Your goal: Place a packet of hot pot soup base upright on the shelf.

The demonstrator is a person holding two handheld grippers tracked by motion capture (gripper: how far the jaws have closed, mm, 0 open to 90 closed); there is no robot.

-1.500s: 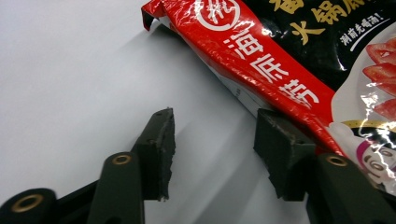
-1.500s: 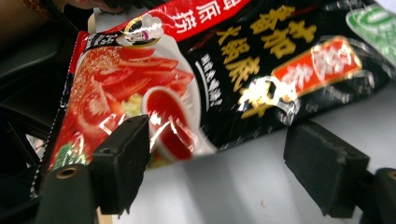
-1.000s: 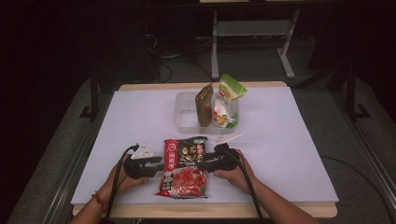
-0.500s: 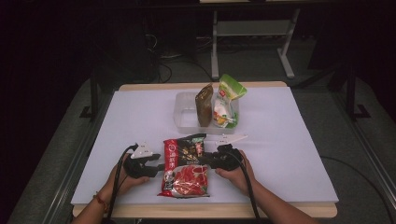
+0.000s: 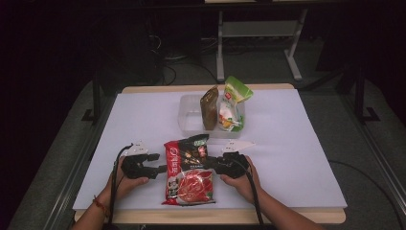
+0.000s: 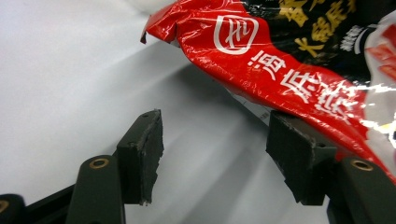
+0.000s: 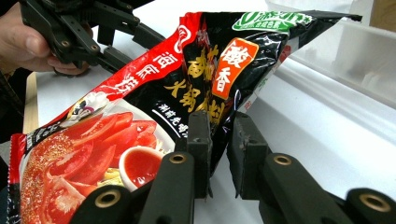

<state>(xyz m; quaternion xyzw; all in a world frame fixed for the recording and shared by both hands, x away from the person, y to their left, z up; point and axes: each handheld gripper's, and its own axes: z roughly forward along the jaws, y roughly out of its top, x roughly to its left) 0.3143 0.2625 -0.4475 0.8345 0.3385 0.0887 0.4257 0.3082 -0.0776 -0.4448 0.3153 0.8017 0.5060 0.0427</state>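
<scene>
A red and black food packet (image 5: 189,170) (image 7: 140,116) lies on the white table between my two grippers. At its left edge my left gripper (image 5: 160,168) (image 6: 215,144) is open; its jaws have just been opening, and the packet's red edge (image 6: 280,70) lies over one jaw with nothing pinched between them. At the packet's right edge, my right gripper (image 5: 208,163) (image 7: 219,140) has just been closing, and its jaws now pinch that edge. That side of the packet is raised a little off the table. The left gripper (image 7: 112,32) and the hand holding it also appear in the right gripper view.
A clear plastic tub (image 5: 191,120) stands beyond the packet at mid table. It holds a brown packet (image 5: 209,108) and a green and white packet (image 5: 232,103), both upright. The table's front wooden edge (image 5: 287,216) runs close under my hands.
The left gripper's jaws have spread apart and let go of the packet's left edge. The right gripper's jaws have closed on the right edge. Both hands have stayed in place.
</scene>
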